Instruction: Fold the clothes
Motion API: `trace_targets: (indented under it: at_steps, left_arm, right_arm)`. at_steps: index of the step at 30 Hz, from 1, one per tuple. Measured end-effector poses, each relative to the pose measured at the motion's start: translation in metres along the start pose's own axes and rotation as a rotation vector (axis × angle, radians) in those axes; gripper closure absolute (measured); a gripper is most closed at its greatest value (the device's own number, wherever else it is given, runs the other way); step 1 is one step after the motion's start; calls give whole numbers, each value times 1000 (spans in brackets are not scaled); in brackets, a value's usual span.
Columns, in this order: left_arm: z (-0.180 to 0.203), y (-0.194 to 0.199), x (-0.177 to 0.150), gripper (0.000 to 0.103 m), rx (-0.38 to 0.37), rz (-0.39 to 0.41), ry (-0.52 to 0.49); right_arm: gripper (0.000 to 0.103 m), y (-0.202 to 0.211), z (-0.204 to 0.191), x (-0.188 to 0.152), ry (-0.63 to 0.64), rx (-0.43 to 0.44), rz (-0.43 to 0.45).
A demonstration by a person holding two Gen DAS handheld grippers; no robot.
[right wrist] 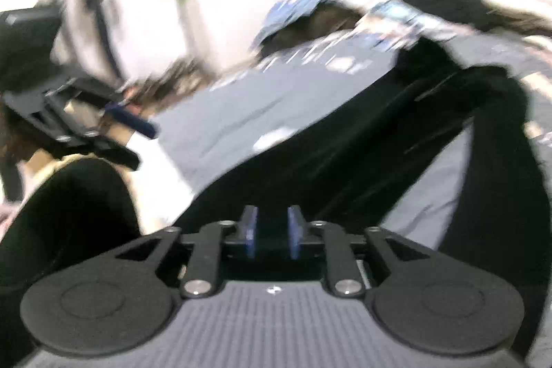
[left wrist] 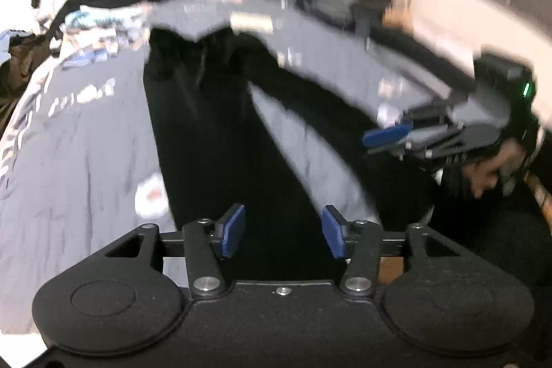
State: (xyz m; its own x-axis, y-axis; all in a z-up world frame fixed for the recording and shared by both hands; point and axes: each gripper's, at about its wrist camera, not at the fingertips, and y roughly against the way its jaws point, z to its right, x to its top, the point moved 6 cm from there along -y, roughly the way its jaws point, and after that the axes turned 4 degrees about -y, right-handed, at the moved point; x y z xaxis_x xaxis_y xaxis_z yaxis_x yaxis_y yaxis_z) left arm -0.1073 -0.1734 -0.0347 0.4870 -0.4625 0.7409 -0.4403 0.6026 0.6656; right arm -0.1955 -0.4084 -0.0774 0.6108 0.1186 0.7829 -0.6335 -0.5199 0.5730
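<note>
Hovering above the black trousers on the grey bedspread, left gripper and right gripper show parted, empty jaws.

Both fisheye views are smeared by motion blur; the far walls blow out to white glare, dark cloth loses detail, and the edges bend.
</note>
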Motion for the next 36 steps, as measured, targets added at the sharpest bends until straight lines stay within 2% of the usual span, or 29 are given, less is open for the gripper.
trace_targets:
  at_steps: [3,6,10,12,18,25,29,36]
  left_arm:
    - [-11,4,28,46,41,90,15]
    - [-15,-6,53,45,103,158,37]
    - [-16,-33,74,45,162,184,70]
    - [-21,-49,79,45,200,188,77]
    - [-44,-108,105,45,209,165,49]
    - [-86,-178,145,45,240,124,2]
    - [-110,-190,159,45,237,90,85]
    - [-143,-184,170,45,224,19,210]
  right_arm:
    - [59,26,25,20,-48,-62,90]
    - [51,47,49,32,-84,-136,157]
    - [43,54,83,43,-137,-196,186]
    - [42,53,98,48,-163,-217,189]
    - [40,32,144,74,-188,-250,201]
    - [40,-14,209,119,-144,-268,178]
    - [40,-36,232,142,-130,-288,153]
    - [40,-80,242,201,3,-276,50]
